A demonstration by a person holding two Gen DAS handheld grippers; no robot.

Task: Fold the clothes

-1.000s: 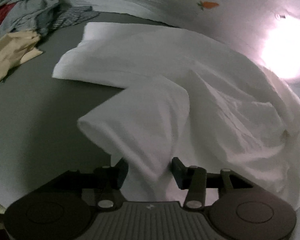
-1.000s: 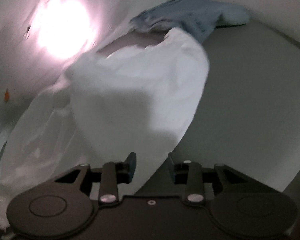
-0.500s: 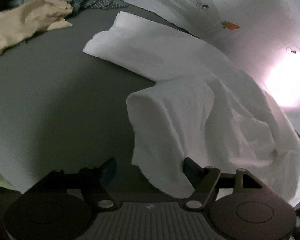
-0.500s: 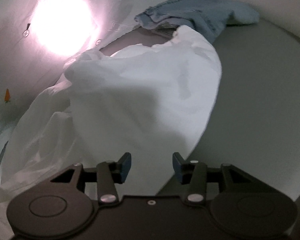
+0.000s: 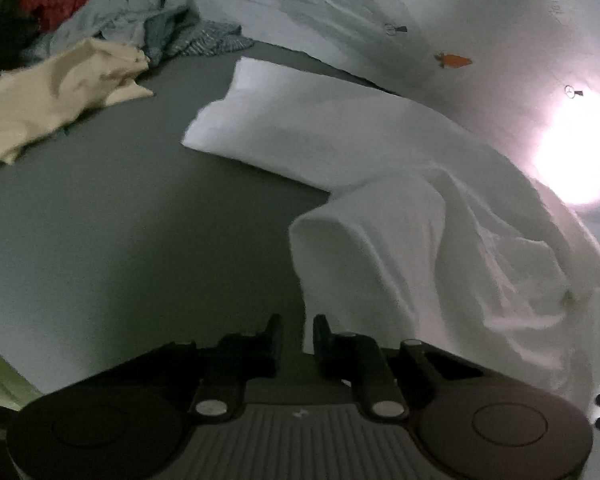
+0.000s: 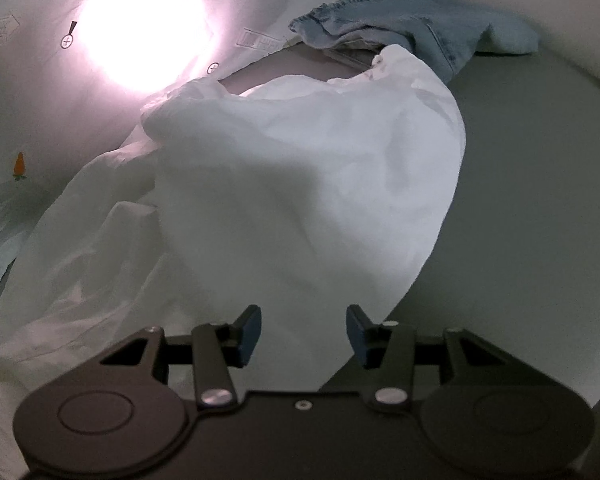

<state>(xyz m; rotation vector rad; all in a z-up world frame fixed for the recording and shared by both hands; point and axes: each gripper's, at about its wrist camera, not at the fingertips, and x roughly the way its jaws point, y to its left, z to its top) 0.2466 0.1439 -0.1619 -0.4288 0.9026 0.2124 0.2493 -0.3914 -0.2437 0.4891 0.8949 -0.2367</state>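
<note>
A white garment point(image 5: 400, 216) lies rumpled on the grey surface point(image 5: 120, 240), one sleeve stretched out to the left and a folded flap hanging toward me. In the right wrist view the same white garment point(image 6: 300, 184) spreads in front of the fingers. My left gripper point(image 5: 297, 334) is nearly shut with a narrow gap and holds nothing; the flap's edge is just to its right. My right gripper point(image 6: 303, 334) is open and empty, low over the garment's near edge.
A cream cloth point(image 5: 56, 96) and a heap of grey, red and striped clothes point(image 5: 100, 4) lie at the far left. Blue jeans point(image 6: 420, 28) lie at the back right. A printed white sheet point(image 5: 440, 32) with a bright glare point(image 6: 140, 20) backs the scene.
My left gripper let go of the white flap, pulled back to the left and closed its fingers. My right gripper opened wider and drew back a little from the garment.
</note>
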